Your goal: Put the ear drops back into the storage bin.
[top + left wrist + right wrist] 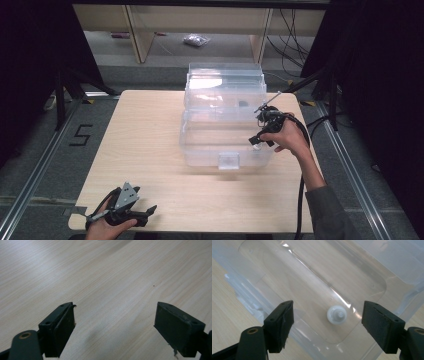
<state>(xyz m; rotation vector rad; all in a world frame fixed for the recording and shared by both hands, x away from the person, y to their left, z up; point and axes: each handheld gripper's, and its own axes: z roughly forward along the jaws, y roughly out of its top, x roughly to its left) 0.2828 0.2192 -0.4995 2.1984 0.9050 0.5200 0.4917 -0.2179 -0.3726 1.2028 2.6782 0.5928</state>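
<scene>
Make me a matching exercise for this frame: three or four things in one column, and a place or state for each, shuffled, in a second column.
Things:
1. left tool
2. right tool
3. small white cap
4. clear plastic box

Places or states:
A. lying on the bottom inside the box
B. open, low over bare wood at the table's near left corner
C. lid swung up and back, standing mid-table
D. open, held over the box's right side, pointing down into it

Pairs: 1-B, 2-D, 3-A, 4-C
</scene>
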